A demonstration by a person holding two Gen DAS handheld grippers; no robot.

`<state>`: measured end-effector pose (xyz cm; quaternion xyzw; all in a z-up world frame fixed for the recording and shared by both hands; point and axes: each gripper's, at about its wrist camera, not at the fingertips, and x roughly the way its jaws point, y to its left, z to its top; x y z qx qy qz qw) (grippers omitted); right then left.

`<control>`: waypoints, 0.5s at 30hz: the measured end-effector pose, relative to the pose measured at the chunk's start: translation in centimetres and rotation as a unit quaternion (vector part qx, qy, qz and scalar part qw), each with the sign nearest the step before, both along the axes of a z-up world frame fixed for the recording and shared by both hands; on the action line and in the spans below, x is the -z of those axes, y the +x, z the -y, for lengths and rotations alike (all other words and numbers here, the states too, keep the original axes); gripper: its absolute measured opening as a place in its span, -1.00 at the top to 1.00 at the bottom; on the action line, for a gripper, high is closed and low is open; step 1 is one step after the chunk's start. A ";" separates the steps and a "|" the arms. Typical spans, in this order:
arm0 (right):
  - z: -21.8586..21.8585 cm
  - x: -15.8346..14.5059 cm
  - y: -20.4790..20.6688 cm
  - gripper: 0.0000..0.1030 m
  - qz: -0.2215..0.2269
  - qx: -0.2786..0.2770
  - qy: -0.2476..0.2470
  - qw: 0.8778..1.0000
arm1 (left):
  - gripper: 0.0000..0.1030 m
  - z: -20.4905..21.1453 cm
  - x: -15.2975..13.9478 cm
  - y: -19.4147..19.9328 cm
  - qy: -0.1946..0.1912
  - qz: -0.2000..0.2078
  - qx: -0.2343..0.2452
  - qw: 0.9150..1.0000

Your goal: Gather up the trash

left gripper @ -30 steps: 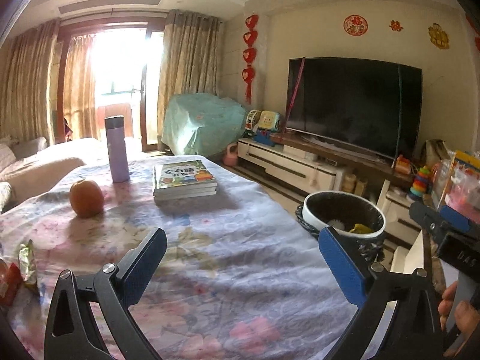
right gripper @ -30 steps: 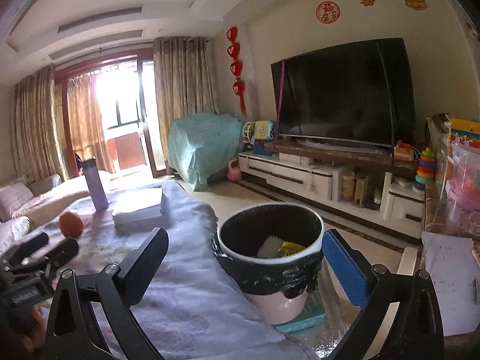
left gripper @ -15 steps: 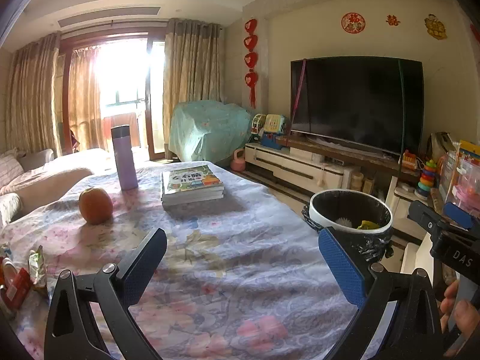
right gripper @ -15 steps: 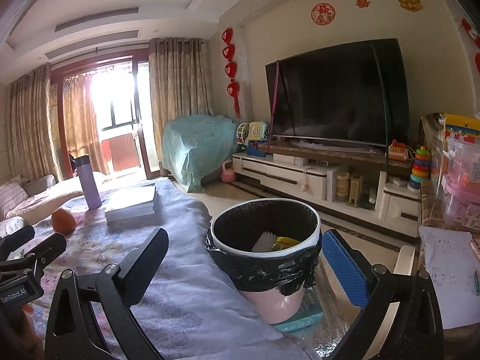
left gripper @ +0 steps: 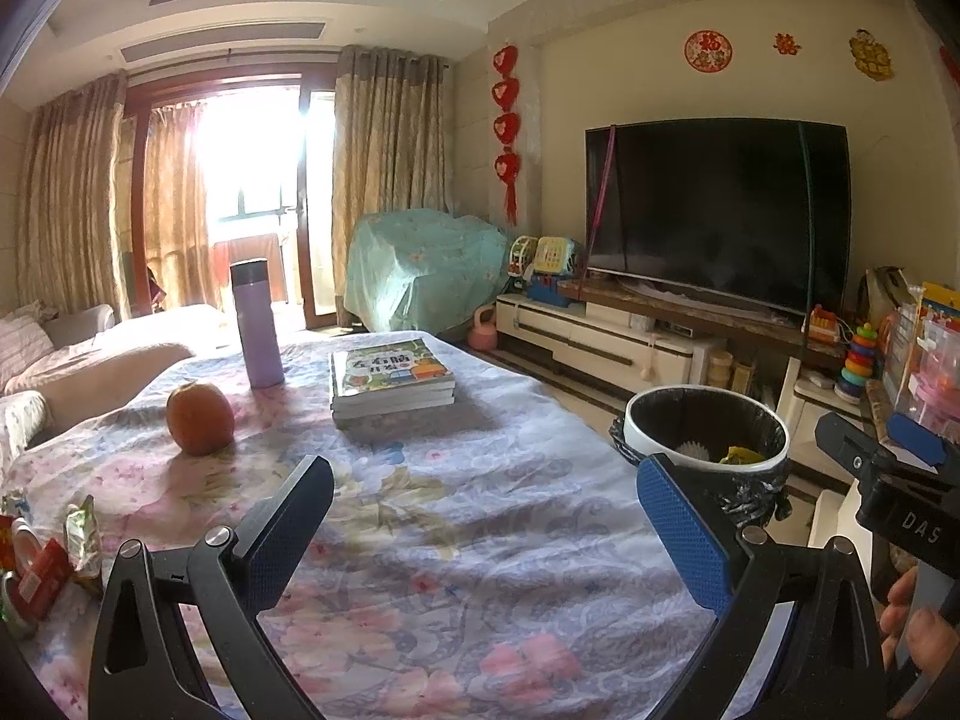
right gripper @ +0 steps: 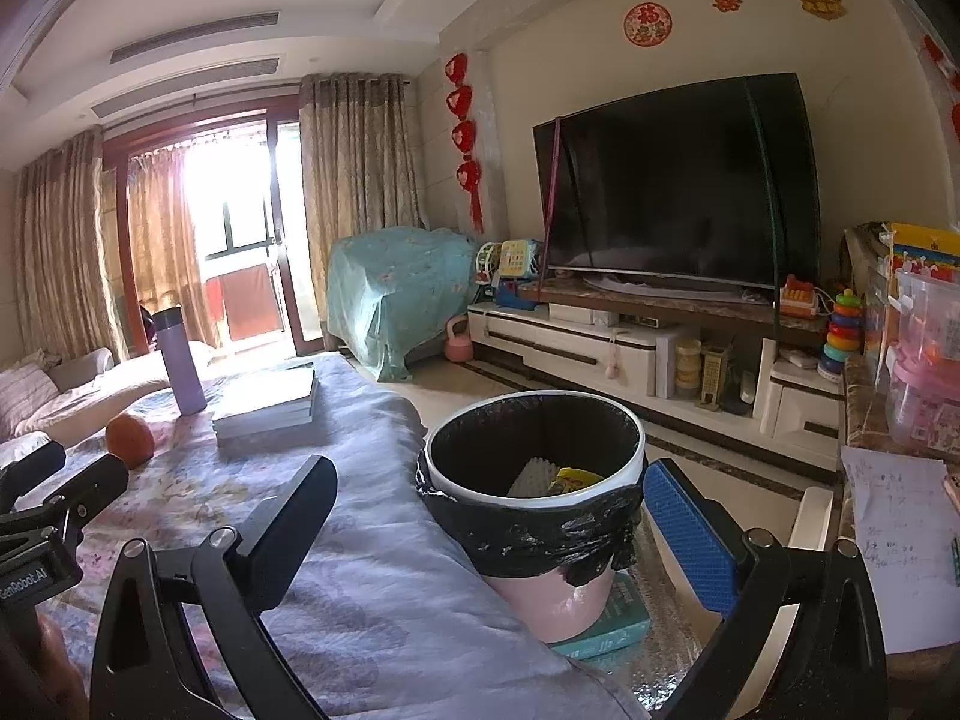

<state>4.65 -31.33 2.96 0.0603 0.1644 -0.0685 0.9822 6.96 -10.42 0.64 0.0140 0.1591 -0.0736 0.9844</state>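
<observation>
Both my grippers, left [left gripper: 483, 516] and right [right gripper: 489, 519], are released and empty. Wrappers [left gripper: 45, 552] sit at the table's [left gripper: 480, 540] left edge; reaching from here risks nudging them off.

Blown-out window [left gripper: 252, 162] backlight, fisheye-warped edges

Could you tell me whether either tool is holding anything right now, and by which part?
Nothing is held. The left tool and the right tool both stand open with nothing between their fingers.

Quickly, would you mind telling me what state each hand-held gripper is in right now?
Left hand-held gripper: open, holding nothing.
Right hand-held gripper: open, holding nothing.
</observation>
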 end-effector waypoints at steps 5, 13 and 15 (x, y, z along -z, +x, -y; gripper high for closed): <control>-0.2 0.0 0.0 -1.00 0.000 -0.003 0.002 1.000 | -0.98 0.0 0.2 0.3 0.002 -0.002 0.005 1.000; -0.1 0.1 -0.1 -1.00 0.001 -0.006 0.004 1.000 | -0.98 -0.1 0.3 0.1 0.002 0.003 0.003 1.000; -0.2 0.1 -0.2 -1.00 0.002 -0.005 0.003 1.000 | -0.98 -0.1 0.4 0.1 0.003 0.003 0.004 1.000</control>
